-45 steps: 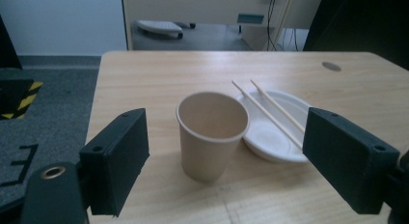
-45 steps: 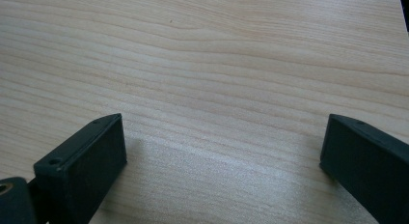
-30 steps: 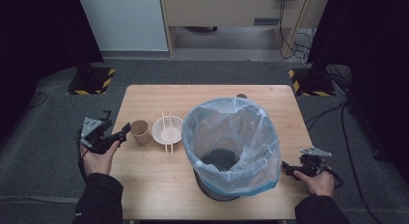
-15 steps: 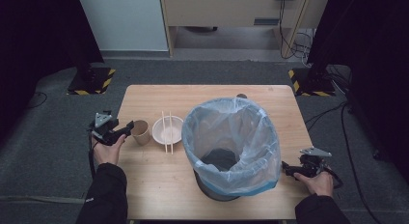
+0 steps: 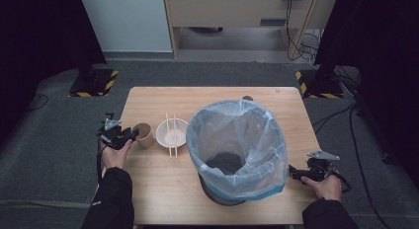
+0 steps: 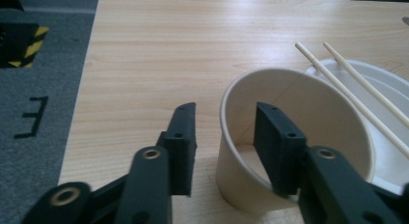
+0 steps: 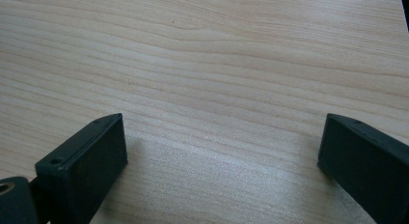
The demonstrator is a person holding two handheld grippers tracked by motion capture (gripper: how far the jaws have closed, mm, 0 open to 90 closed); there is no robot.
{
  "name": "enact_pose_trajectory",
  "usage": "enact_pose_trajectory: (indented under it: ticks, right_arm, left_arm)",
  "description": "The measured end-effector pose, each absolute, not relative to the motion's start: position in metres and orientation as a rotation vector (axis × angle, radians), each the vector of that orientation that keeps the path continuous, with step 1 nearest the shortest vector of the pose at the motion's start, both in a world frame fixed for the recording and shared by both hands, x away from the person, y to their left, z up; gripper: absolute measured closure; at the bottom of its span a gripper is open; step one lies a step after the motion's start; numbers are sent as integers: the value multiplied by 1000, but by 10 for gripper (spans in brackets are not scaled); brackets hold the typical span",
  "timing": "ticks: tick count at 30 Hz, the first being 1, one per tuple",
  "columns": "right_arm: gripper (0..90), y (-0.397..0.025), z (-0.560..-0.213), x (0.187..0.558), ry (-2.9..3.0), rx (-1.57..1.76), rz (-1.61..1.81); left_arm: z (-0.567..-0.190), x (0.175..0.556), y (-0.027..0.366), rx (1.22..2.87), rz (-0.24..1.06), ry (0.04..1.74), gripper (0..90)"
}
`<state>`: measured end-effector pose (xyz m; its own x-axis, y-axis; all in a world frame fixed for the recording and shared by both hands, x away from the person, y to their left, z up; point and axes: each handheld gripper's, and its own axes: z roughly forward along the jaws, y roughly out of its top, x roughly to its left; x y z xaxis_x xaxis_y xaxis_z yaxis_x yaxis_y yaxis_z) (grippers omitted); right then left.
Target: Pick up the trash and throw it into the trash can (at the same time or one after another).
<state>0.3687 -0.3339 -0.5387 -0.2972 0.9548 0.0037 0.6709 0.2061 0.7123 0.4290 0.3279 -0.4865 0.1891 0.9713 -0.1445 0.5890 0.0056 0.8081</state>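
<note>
Black sleeves [image 5: 114, 197], black screwed jaws

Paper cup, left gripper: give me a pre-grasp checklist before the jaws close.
1. Jaws straddle the paper cup wall, one inside, one outside: ok.
2. Left gripper open: ok.
3. Cup upright on the table: ok.
4. Chopsticks lie across the white bowl, apart from the jaws: ok.
5. Lined bin open and upright: ok.
6. Cup empty: cannot tell.

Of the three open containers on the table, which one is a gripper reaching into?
The brown paper cup. The left gripper has one jaw inside its rim, one outside. The white bowl carries chopsticks; the lined bin stands untouched.
</note>
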Motion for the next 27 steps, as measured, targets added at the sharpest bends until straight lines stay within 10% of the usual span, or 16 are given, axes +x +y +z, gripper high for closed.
enact_pose_trajectory:
  ticks: [8, 27]
  right_arm:
    - [36, -334, -539, 369, 2047, 1507, 860]
    - [41, -334, -539, 369, 2048, 1504, 863]
  left_arm:
    - [-486, 425, 326, 1703, 581, 1509, 809]
    - [-452, 402, 331, 1569, 645, 1416, 826]
